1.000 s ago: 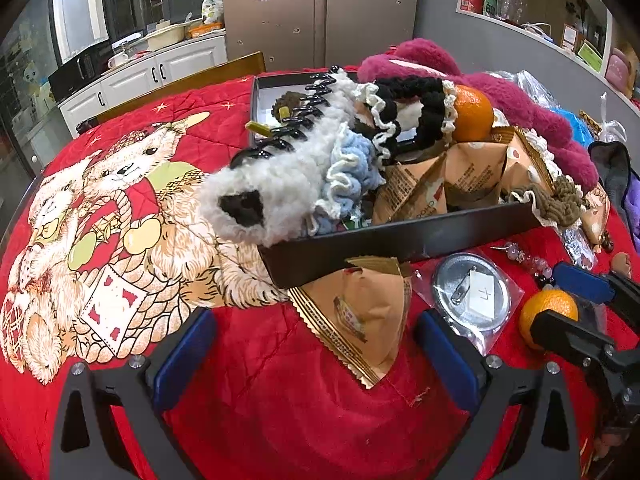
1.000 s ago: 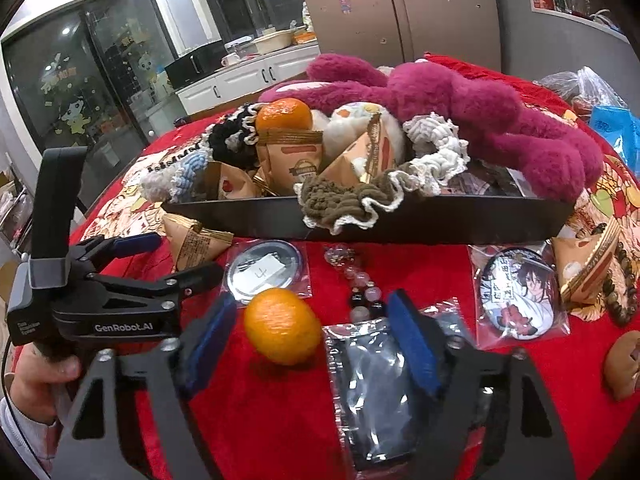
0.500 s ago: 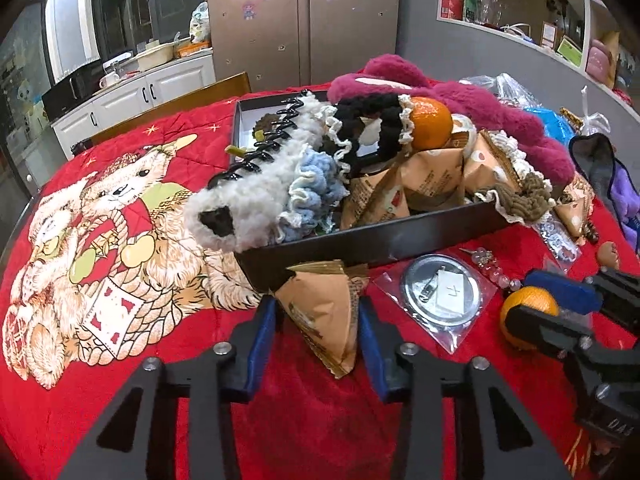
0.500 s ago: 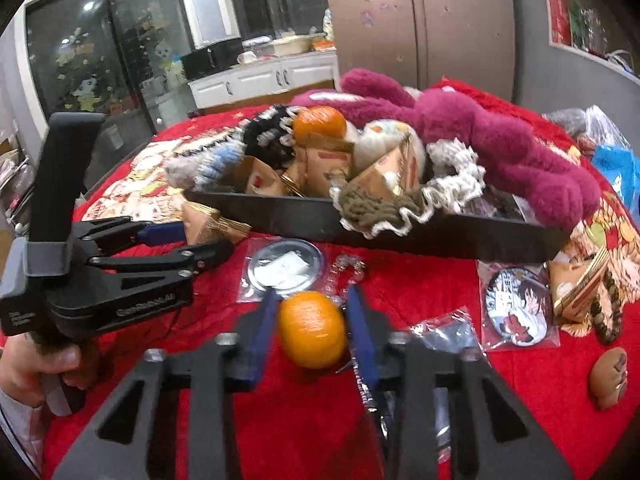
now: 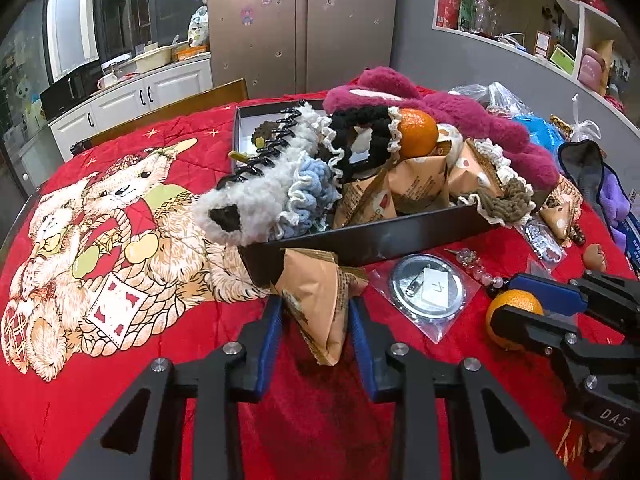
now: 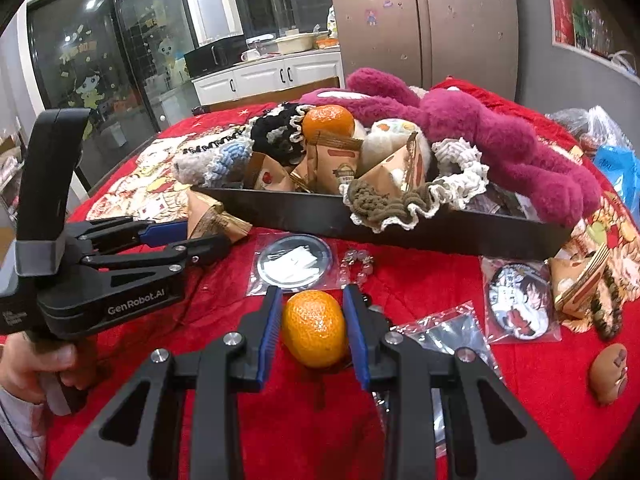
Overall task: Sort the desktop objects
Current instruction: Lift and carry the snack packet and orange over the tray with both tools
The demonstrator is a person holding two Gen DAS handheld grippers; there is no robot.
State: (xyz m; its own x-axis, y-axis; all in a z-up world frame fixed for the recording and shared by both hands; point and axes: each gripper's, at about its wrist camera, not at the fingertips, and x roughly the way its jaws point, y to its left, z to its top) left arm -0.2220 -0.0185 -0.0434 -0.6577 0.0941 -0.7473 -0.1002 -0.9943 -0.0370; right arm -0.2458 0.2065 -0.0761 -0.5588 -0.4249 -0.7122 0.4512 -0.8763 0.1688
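Both grippers had closed on loose items lying on the red-covered worktop [image 5: 120, 380], presumably to carry them to the black tray [image 5: 400, 236]. The left gripper [image 5: 316, 320] pinched a tan paper snack packet [image 5: 320, 300] just in front of the tray's near wall, its blue fingers [image 5: 270, 330] pressing the sides. The right gripper [image 6: 312, 326] clamped a mandarin [image 6: 314, 328] across its widest part, a grip that should stop it rolling. The tray was already heaped, so room looked scarce.
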